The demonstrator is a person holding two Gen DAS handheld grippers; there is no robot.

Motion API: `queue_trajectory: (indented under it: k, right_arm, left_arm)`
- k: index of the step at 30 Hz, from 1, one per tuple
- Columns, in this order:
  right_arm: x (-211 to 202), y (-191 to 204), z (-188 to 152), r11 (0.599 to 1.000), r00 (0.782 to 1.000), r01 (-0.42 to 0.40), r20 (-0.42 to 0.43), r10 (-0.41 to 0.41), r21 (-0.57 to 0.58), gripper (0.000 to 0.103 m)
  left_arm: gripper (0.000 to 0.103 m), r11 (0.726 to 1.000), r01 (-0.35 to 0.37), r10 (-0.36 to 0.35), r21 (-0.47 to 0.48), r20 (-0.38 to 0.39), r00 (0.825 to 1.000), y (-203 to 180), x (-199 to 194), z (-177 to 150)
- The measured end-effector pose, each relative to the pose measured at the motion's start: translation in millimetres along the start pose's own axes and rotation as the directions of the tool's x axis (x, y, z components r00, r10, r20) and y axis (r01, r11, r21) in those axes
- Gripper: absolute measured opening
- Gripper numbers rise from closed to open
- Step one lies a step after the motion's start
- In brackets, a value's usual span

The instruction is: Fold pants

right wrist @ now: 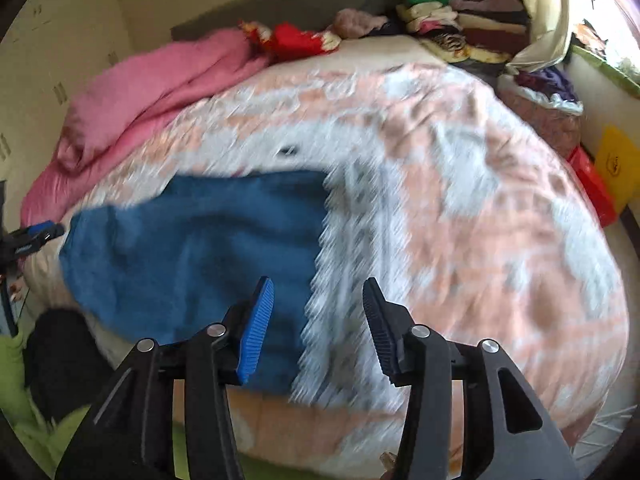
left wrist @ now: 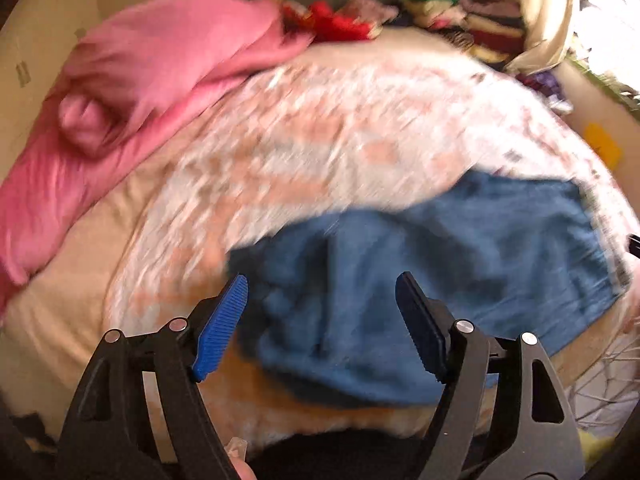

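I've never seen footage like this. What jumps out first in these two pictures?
The blue pants catch the eye first: a folded bundle near the front edge of a bed, on a peach-and-white patterned blanket. Next comes a rumpled pink blanket along the far left side, by the wall. In front, the left gripper and right gripper hang open over the pants, holding nothing.
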State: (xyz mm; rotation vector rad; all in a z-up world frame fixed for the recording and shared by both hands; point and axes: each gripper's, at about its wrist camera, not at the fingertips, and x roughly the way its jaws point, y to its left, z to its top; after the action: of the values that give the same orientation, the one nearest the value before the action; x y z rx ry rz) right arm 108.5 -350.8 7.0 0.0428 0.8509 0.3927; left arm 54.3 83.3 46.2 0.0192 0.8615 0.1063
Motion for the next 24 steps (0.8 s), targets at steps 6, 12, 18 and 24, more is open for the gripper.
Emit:
queue_trajectory:
  k: [6, 12, 18, 24]
  right_arm:
    - [29.1, -36.9, 48.0, 0.998, 0.999, -0.036, 0.007, 0.035, 0.055, 0.045]
    - [78.3, -70.7, 74.8, 0.99, 0.995, -0.074, -0.05, 0.08, 0.123, 0.046]
    - [116.0, -78.0, 73.1, 0.986, 0.985, -0.105, -0.123, 0.121, 0.128, 0.051]
    - [120.7, -67.7, 66.7, 0.982, 0.978, -0.171, -0.11, 0.18, 0.084, 0.024]
  left_arm:
    - [0.069, 0.99, 0.135, -0.135, 0.051, -0.012, 0.991, -47.4, 28.2, 44.6]
    - [0.069, 0.975, 0.221, -0.218, 0.037, -0.075, 0.973, -88.7, 82.6, 74.0]
    - [0.069, 0.974, 0.223, -0.213, 0.046, -0.159, 0.964, -110.7, 140.3, 80.8]
    - [0.034, 0.974, 0.221, -0.206, 0.054, -0.198, 0.958, -124.5, 167.8, 67.7]
